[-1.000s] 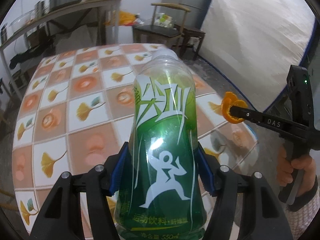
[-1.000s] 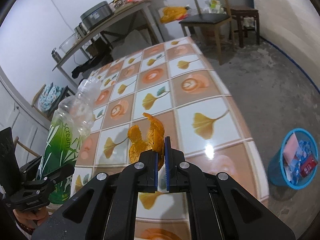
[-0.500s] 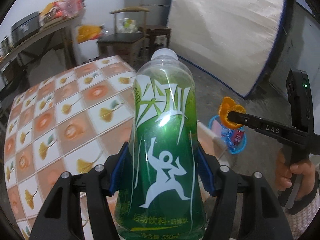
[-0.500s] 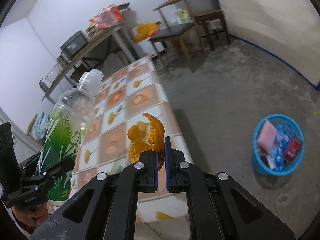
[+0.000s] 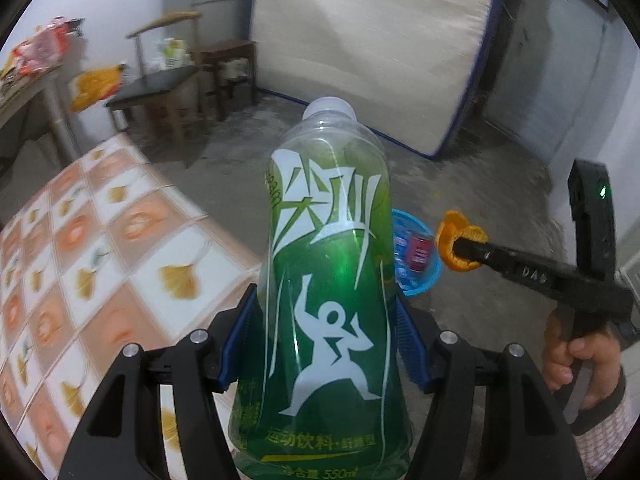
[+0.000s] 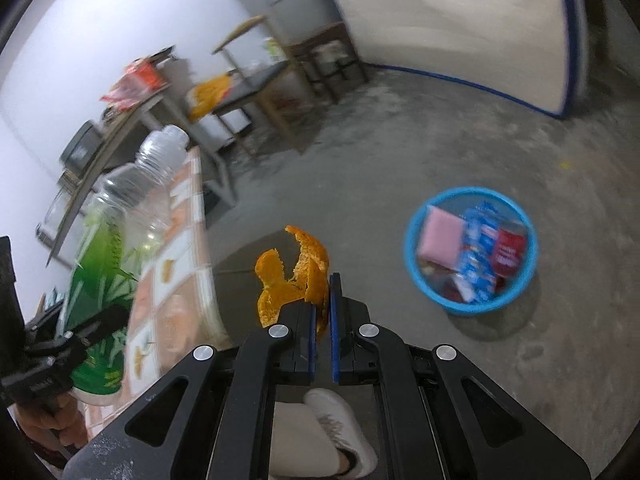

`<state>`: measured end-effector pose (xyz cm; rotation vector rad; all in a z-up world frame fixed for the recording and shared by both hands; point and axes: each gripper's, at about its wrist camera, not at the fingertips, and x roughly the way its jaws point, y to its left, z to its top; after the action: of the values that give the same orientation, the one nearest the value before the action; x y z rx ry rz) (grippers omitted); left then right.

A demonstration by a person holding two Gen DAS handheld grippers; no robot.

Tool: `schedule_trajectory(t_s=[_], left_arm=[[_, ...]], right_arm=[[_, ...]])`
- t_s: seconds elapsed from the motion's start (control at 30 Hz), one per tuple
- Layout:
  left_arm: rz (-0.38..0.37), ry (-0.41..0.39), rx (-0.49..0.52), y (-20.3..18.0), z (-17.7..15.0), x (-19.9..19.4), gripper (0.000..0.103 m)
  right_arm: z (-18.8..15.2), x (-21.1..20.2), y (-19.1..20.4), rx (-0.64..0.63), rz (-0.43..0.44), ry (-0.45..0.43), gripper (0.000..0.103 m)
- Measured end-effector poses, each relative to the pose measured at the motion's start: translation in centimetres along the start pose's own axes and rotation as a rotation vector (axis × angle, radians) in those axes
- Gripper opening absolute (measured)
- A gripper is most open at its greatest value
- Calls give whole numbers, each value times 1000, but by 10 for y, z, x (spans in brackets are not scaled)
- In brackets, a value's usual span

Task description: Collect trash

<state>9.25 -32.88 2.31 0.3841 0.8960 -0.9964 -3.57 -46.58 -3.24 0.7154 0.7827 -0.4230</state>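
A mattress (image 5: 372, 40) leans against the far wall, and the concrete floor (image 6: 440, 128) lies open between it and the tiled table (image 5: 100, 248) at the left. On that floor stands a blue basket (image 6: 470, 308), already holding a pink packet, blue wrappers and a red one. The left gripper (image 5: 326, 336) has its jaws spread wide and pressed on both sides of a green sports-drink bottle (image 5: 326, 280), upright, cap on, seemingly empty. The right gripper (image 6: 322, 312) has its jaws nearly closed, pinching a curled orange peel (image 6: 292, 276) by its lower edge; most of the peel sticks out ahead and to the left.

Both pieces of trash are in the air, short of the basket. The step in hand looks like the carry to it. To do it well, bring each gripper directly over the basket's mouth before opening. The peel is light and could drift or cling to a pad, so lower it close first. The tall bottle may tip out, so release it low and centred.
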Motion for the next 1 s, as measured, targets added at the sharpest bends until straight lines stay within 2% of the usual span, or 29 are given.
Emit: schedule_trajectory(t_s=[0.23,0.5,0.63,0.87,1.0], left_arm=[[-110,121,64,-46,23,63,62],[-161,280,69,-87,47,160,62],[-171,316,55,-102,55,201,62],[-174,383,-15,-117,54,266,62],[-185,376,-38,-119,62,292,62]], right_arm=[[-12,8,-79,171,-76,19,4],[-6,51,-136,265,-143,84,4],[3,75,-151,275,-149,106,4],[22,118,-185,365,-153,154,4],[40,131,-196,370,-169,139,7]])
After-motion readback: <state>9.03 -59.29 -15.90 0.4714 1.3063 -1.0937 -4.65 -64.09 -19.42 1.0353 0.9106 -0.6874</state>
